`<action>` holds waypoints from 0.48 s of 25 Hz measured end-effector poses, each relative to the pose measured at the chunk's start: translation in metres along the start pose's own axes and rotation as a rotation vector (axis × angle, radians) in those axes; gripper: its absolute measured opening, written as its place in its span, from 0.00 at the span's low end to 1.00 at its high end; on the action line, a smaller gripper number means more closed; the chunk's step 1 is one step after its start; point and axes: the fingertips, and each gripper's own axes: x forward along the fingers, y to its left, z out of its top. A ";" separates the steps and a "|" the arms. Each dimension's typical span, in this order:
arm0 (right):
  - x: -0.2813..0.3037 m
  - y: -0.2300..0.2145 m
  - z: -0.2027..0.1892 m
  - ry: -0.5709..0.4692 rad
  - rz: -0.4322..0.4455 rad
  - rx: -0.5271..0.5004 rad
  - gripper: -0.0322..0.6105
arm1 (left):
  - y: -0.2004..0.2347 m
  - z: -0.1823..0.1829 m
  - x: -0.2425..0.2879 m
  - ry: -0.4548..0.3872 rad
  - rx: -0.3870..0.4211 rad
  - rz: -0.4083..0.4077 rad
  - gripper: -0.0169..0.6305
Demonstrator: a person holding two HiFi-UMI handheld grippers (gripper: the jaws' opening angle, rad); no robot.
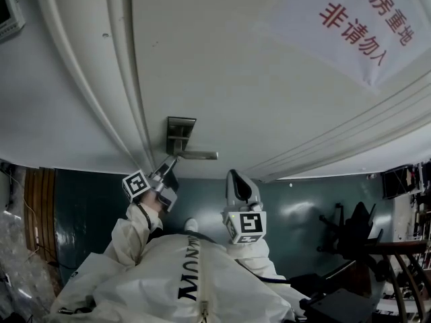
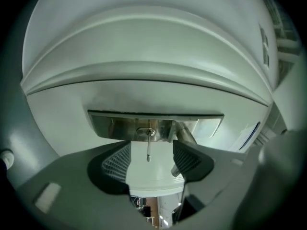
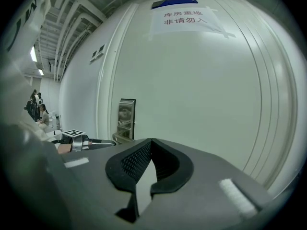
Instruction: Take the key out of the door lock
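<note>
- The door (image 1: 236, 59) is wearing a paper sign (image 1: 357, 19) with red print reading 库房重地 非请勿入.
- Your right gripper (image 3: 150, 145) is hanging well off to the side, jaws together, carrying nothing.
- Your left gripper (image 2: 151, 152) is sitting right at the lock plate (image 2: 115, 127) with its jaws wide apart.
- The key (image 2: 149, 147) is sticking out of the lock, between the pads but untouched. I'd be centering on it, clamping, then pulling straight out, no twisting.

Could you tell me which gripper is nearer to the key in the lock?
Left. The left gripper sits at the key, open jaws either side of it, not gripping. The right gripper, jaws shut, hangs back from the door, right of the lock plate.
</note>
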 end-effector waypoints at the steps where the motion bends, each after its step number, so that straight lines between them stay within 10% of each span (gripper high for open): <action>1: 0.000 -0.001 0.000 0.000 -0.004 0.001 0.05 | 0.000 0.000 0.002 0.001 -0.013 -0.006 0.45; 12: -0.001 -0.008 -0.002 0.002 -0.025 0.015 0.05 | 0.007 0.001 0.013 0.016 -0.019 0.016 0.31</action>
